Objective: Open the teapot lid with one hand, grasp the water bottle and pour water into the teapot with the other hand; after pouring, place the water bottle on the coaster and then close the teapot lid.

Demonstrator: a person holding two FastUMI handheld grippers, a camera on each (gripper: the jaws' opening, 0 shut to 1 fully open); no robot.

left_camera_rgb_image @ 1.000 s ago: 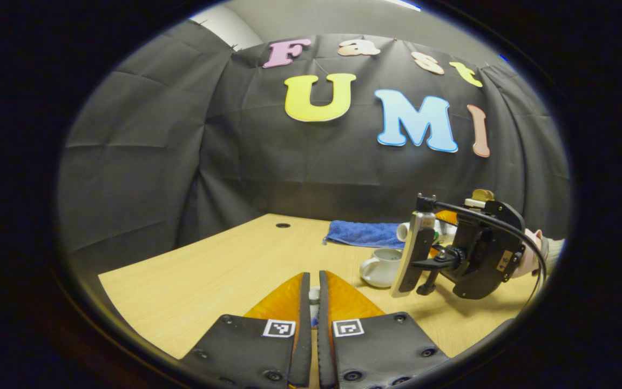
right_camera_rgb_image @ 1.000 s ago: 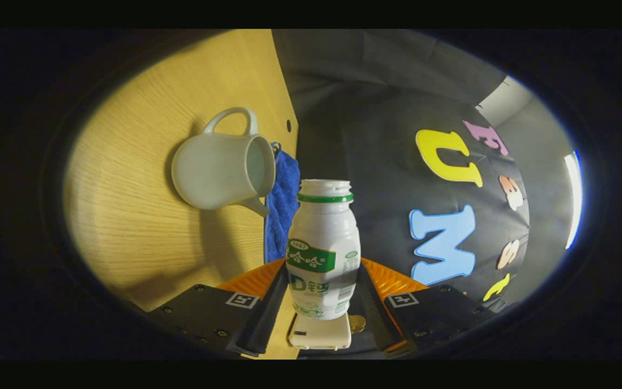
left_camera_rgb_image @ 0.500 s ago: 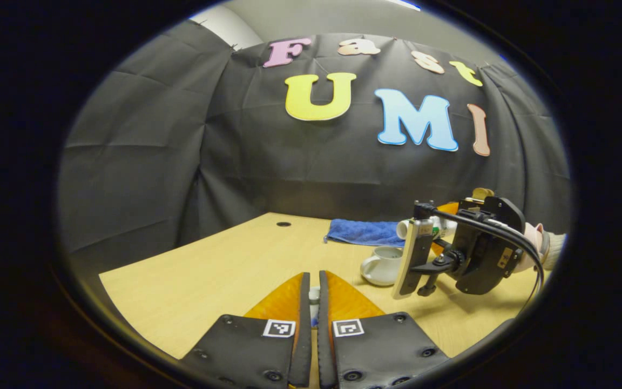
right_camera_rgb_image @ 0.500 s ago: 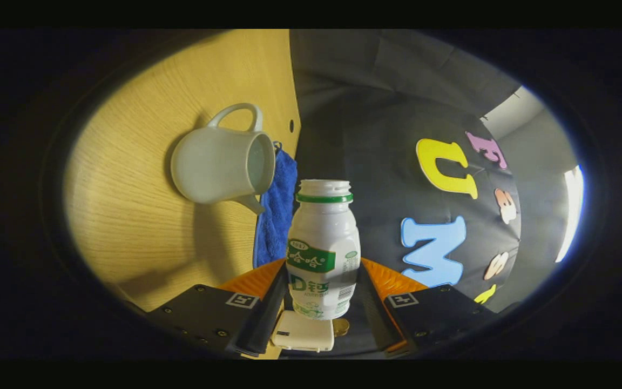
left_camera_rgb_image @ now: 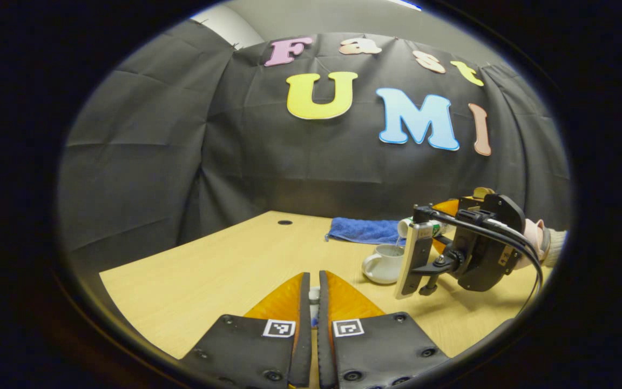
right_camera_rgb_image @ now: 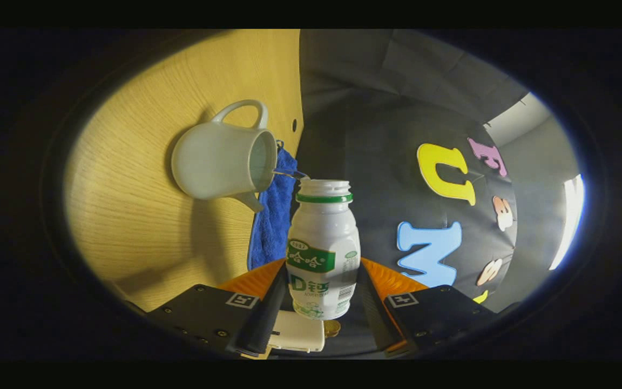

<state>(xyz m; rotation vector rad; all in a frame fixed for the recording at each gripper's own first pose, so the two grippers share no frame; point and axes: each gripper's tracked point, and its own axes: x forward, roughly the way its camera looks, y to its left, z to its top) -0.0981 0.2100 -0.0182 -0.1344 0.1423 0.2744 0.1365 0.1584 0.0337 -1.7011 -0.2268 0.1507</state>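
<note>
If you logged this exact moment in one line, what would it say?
phase: pouring | right gripper: shut on water bottle, tipped | stream entering open teapot | left gripper: shut, holding something small, set back

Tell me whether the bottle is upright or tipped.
Tipped. In the left gripper view the water bottle lies sideways above the teapot; a thin stream leaves its mouth in the right gripper view.

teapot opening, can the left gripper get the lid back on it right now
Probably not yet. The right gripper holds the water bottle tipped at the teapot, a thin stream running into its open top, so the mouth is occupied. The left gripper sits well back across the table.
</note>
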